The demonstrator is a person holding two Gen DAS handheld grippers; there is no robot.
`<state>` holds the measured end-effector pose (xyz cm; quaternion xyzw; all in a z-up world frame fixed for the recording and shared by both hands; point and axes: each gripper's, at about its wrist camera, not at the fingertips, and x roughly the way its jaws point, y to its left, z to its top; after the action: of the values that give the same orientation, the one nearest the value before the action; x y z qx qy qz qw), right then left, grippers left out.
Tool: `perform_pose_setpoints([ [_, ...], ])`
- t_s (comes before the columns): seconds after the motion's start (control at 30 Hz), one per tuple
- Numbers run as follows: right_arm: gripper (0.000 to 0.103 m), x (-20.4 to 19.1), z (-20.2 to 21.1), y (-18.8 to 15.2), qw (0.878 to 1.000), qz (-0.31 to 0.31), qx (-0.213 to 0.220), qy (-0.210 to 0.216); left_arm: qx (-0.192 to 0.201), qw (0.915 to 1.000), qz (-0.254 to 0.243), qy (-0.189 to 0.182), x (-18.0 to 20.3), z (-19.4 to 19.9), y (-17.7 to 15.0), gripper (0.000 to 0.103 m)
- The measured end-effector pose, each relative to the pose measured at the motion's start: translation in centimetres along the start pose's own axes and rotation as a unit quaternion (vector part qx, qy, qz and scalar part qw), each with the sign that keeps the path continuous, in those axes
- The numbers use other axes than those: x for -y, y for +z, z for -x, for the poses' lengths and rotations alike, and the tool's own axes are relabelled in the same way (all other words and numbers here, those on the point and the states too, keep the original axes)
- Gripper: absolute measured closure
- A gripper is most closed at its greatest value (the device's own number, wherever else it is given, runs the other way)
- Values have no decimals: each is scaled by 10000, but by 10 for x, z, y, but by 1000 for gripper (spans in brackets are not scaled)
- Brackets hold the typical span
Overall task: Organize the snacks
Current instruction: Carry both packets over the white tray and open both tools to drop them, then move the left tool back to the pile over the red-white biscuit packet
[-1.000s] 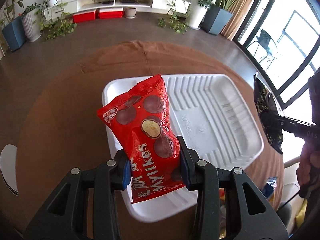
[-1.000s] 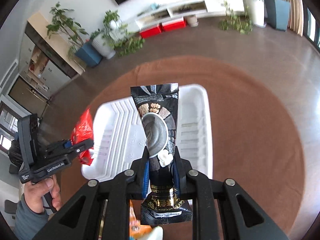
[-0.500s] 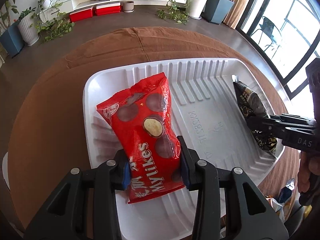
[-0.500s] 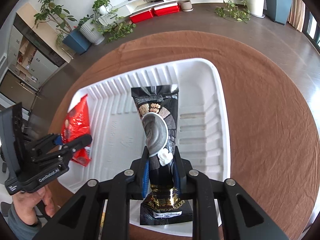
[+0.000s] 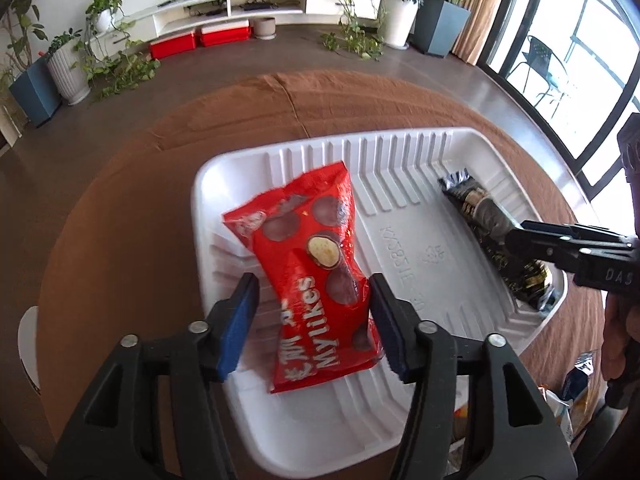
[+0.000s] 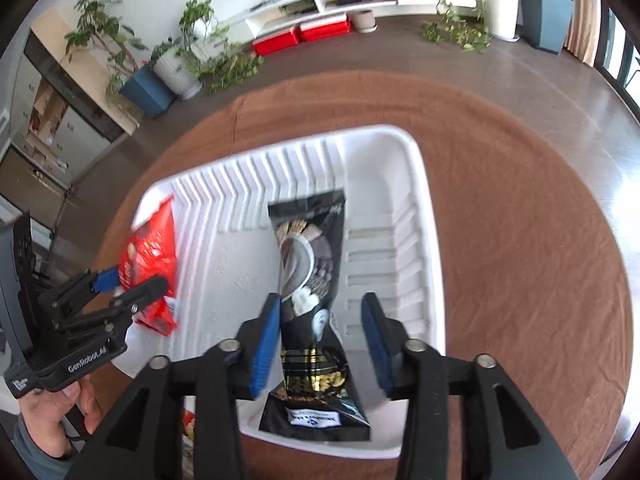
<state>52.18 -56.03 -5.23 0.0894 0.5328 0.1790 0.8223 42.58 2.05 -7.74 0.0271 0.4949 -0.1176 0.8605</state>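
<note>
A red Mylikes bag lies on the left side of the white ribbed tray. My left gripper straddles the bag's lower half; its jaws are opening, with a gap between the blue pads and the bag. A black snack pouch lies along the tray's right side. My right gripper stands over the pouch with its jaws opening and both pads clear of it. Each view shows the other gripper: the right gripper over the black pouch, and the left gripper over the red bag.
The tray sits on a round table with a brown cloth. More snack packets lie off the table's near edge. A white chair stands at the left. A person's hand holds the left gripper.
Both grippers came down over the tray with their bags, then their jaws spread apart. The red bag and the black pouch now rest in the tray, no longer pinched.
</note>
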Motion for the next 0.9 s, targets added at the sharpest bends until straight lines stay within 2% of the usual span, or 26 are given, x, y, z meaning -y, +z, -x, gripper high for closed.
perform_pose_setpoints([
  [0.1,36,5,28,-1,9994,-164,317,27,268,9996,54,108,-6,29,-6,27],
  [0.13,34,6,41,-2,9988,-167,466,39,388,9992,75,70,-9,40,-10,25],
  [0.2,22,6,71,-9,9966,-93,819,51,619,9980,123,-18,-12,63,-20,22],
  [0.3,7,7,124,-32,9876,12,1561,146,1035,9940,116,-348,-13,99,-47,3],
  [0.37,1,10,153,-54,9804,-17,1961,209,1239,9907,84,-565,-11,119,-64,0],
  [0.47,0,18,178,-88,9734,-112,2255,403,1592,9851,-71,-655,2,149,-99,0],
  [0.57,0,23,186,-127,9713,-321,2236,750,1967,9789,-285,-473,23,173,-134,0],
  [0.6,0,25,185,-144,9709,-402,2164,941,1932,9801,-281,-353,29,179,-147,0],
  [0.7,0,28,173,-182,9734,-702,1777,1267,1314,9913,47,78,37,178,-179,0],
  [0.77,0,31,161,-207,9741,-963,1425,1470,1305,9905,421,-90,35,182,-206,0],
  [0.83,1,33,152,-231,9736,-1272,1165,1496,1324,9889,640,-209,35,184,-229,0],
  [0.9,3,31,148,-247,9748,-1334,1110,1400,1143,9905,742,-208,36,179,-247,0],
])
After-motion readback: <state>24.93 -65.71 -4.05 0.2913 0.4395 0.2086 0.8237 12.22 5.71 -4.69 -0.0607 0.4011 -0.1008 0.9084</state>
